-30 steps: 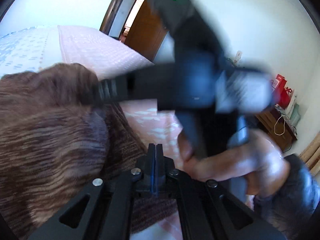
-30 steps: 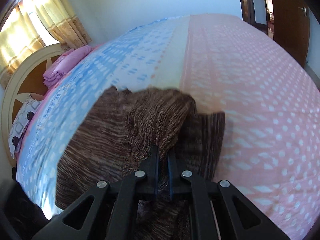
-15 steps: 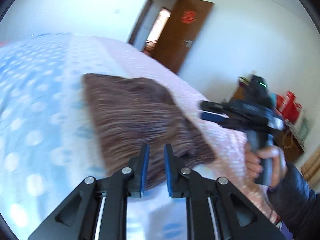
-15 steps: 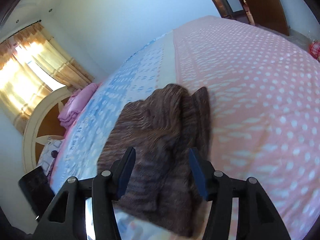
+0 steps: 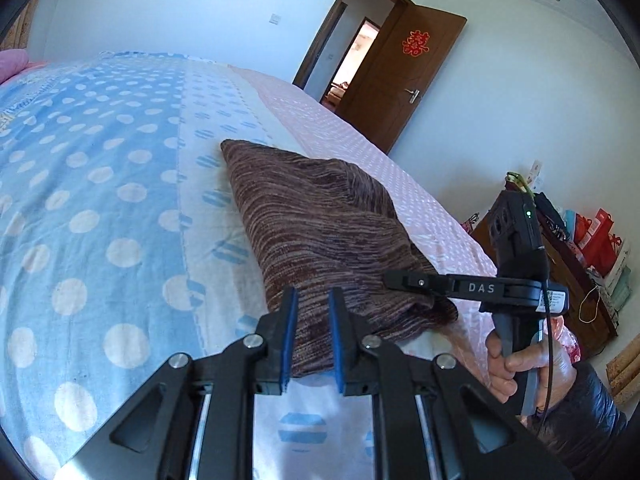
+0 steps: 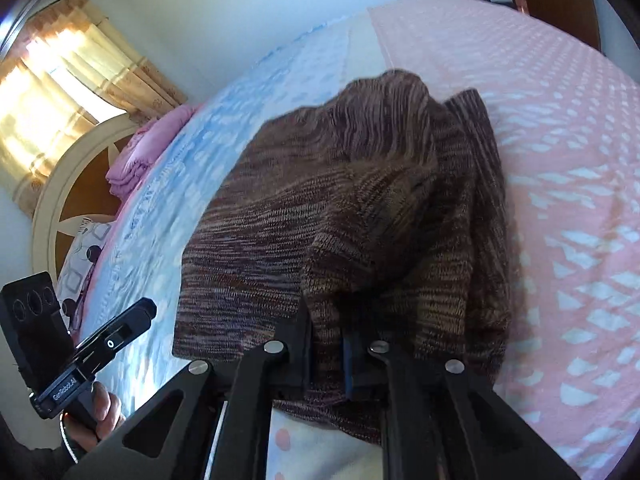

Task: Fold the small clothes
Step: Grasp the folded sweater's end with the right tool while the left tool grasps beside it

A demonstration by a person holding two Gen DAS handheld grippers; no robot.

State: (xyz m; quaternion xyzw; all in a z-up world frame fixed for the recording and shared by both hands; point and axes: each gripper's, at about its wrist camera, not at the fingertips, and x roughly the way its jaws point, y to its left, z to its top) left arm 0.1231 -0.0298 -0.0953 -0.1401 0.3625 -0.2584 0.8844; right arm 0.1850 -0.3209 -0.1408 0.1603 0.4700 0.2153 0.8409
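Right up close, the left gripper (image 5: 311,334) has its jaws apart, holding nothing, and the right gripper (image 6: 326,354) pinches a fold of the brown stripy knit cloth (image 6: 360,216). Past them, that bunched, folded cloth lies on the spotty bed (image 5: 100,184).

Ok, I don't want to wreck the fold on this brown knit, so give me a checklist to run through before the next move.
1. Left gripper free to grasp: ok, jaws open, nothing clamped.
2. Right gripper has fabric: ok, knit fills the gap between its pads.
3. Brown knit garment lying flat: not ok, a bunched fold humps up on top.
4. Garment fully on the bedspread: ok, no edge hangs off.
5. Left gripper touching the near edge: cannot tell, it may hover above.
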